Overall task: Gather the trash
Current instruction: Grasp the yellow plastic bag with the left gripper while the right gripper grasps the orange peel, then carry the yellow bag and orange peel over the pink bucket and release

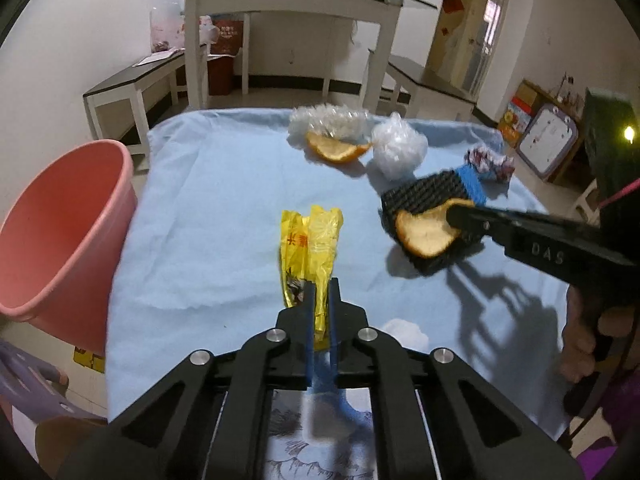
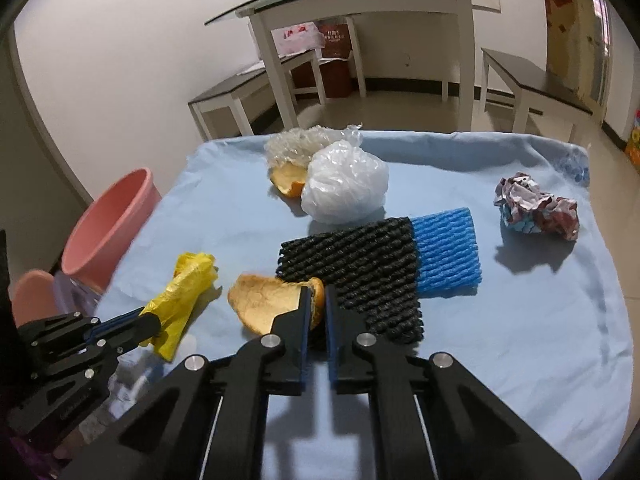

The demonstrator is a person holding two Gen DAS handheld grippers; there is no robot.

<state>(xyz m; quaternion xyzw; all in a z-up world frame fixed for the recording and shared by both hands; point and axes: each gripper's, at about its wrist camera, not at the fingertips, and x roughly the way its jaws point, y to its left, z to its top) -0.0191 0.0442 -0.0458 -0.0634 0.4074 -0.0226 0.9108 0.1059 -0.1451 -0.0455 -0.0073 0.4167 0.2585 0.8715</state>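
My left gripper (image 1: pixel 321 285) is shut on a yellow plastic bag (image 1: pixel 310 240), held above the blue cloth; the bag also shows in the right wrist view (image 2: pixel 182 292). My right gripper (image 2: pixel 318 294) is shut on an orange peel (image 2: pixel 266 300), lifted over the black foam net (image 2: pixel 356 272); the peel also shows in the left wrist view (image 1: pixel 426 232). A pink bucket (image 1: pixel 60 232) stands at the table's left edge, also seen in the right wrist view (image 2: pixel 112 228).
On the blue cloth (image 2: pixel 520 340) lie a blue foam net (image 2: pixel 444 252), a white plastic bag (image 2: pixel 346 184), a second orange peel (image 1: pixel 336 148), clear bubble wrap (image 1: pixel 328 120) and a crumpled paper ball (image 2: pixel 536 208). A glass-topped table and benches stand behind.
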